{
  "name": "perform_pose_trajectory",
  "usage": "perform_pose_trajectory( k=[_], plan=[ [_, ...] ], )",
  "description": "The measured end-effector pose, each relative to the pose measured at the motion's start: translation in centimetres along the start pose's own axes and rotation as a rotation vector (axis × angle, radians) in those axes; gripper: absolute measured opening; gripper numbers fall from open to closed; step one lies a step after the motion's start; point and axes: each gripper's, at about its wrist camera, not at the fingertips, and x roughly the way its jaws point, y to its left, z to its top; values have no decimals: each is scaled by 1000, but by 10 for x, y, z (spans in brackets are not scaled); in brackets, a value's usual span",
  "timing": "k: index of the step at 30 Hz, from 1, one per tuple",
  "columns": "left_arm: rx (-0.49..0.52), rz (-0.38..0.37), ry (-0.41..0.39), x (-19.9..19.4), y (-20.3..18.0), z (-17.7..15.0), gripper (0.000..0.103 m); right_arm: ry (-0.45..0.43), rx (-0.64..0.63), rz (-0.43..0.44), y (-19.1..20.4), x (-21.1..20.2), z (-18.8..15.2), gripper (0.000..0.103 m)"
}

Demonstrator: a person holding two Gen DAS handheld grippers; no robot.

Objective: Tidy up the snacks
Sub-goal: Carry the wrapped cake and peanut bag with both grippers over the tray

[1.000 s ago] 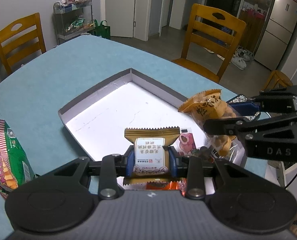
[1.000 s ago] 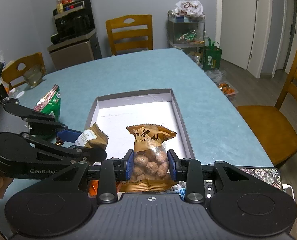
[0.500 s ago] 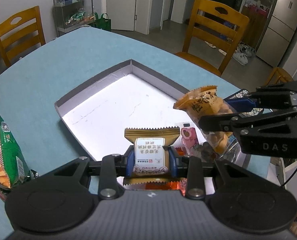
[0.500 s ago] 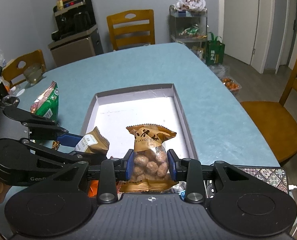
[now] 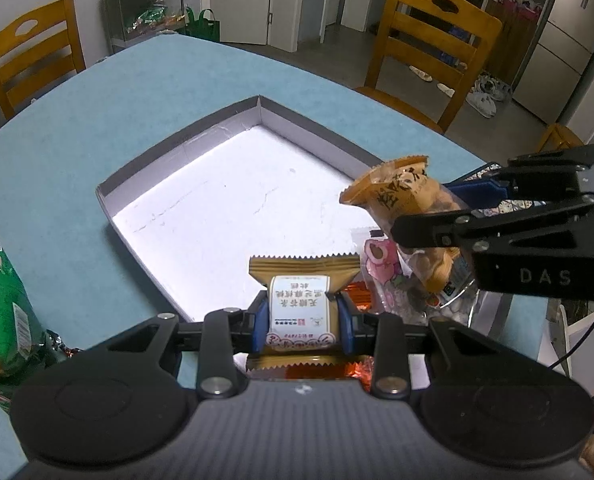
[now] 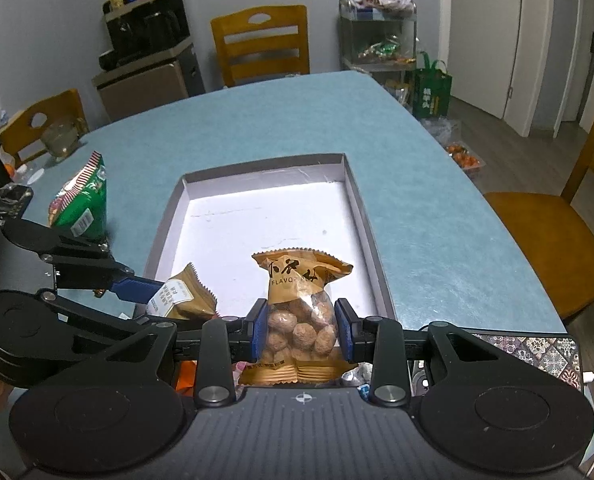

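1. Left gripper (image 5: 303, 314) is pinching a gold-wrapped white-labelled biscuit pack (image 5: 300, 308) above the near edge of the shallow grey cardboard tray (image 5: 185, 142), ready for placing.
2. Right gripper (image 6: 300, 330) is clamping a clear orange-topped bag of nuts (image 6: 302, 320) over the same near edge, beside it.

The right gripper (image 6: 302, 330) has its jaws pressed on a clear bag of nuts (image 6: 302, 316) (orange top, held upright) above the near end of a shallow white box (image 6: 361, 216) on the blue desk (image 6: 281, 120). At left, the left gripper (image 6: 165, 300) clamps a gold-wrapped pastry (image 6: 185, 298). A green snack bag (image 6: 83, 202) lies beside the box.
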Motion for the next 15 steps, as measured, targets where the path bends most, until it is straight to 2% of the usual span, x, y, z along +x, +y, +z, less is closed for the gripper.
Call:
perform_pose_trajectory(
  k=[15],
  plan=[
    [40,3,9,12,-5,5,32,50,-22,5,3,15,2,37]
  ],
)
